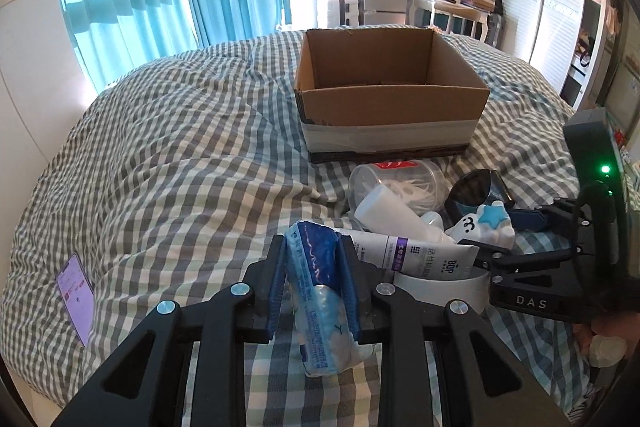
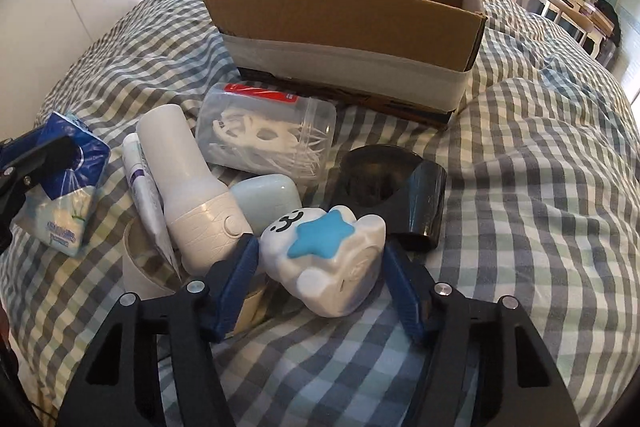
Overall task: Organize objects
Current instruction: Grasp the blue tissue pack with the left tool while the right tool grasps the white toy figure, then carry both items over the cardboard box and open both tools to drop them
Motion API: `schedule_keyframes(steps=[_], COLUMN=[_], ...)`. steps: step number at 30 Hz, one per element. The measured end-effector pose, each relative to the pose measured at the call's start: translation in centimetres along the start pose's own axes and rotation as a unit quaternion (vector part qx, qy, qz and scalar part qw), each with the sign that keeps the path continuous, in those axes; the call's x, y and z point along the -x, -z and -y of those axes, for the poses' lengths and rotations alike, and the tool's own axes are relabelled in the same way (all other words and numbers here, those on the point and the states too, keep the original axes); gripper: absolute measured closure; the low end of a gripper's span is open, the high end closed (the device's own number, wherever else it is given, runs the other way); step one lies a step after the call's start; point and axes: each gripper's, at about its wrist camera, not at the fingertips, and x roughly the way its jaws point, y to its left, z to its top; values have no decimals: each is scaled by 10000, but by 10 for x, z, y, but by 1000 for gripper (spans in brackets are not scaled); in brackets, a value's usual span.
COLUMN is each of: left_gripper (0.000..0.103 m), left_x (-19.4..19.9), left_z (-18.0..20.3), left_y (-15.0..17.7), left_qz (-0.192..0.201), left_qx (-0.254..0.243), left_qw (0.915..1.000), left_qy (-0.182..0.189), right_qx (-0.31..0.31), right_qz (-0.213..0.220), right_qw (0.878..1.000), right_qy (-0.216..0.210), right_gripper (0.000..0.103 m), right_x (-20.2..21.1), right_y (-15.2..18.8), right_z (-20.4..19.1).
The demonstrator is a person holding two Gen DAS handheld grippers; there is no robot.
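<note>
My left gripper [image 1: 314,247] is shut on a blue tissue pack [image 1: 320,299] and holds it just above the checked bedspread. The pack also shows at the left of the right wrist view [image 2: 76,187]. My right gripper [image 2: 322,259] straddles a white cloud-shaped toy with a blue star [image 2: 324,251], which lies on the bed. Both blue pads touch the toy's sides. From the left wrist view the toy [image 1: 486,227] sits between the right gripper's fingers. An open cardboard box [image 1: 392,107] [image 2: 340,11] stands behind the pile.
Piled before the box are a clear jar of floss picks [image 2: 268,135], a white bottle [image 2: 188,187], a white tube [image 1: 420,255], a white tape roll [image 2: 140,267], a pale blue case [image 2: 266,195] and dark sunglasses [image 2: 388,179]. A phone [image 1: 76,295] lies far left.
</note>
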Motion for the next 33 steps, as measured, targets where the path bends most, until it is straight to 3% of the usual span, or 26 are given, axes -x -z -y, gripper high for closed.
schedule_keyframes(steps=[19,27,33], left_gripper=[77,77,77], left_x=[40,70,82], left_z=[7,11,18], left_y=[-18,-37,-57], left_qz=[420,707,843], left_qx=[-128,-568,-859], left_qw=[9989,9933,9877], left_qy=[182,720,999], right_qx=[221,312,417], right_qz=[1154,1562,1831], right_qw=[9904,9841,9764], right_qy=[724,781,1063], right_gripper=[40,40,40], right_x=[97,138,167], right_y=[1,-1,-9], right_z=[-19,-26,-28])
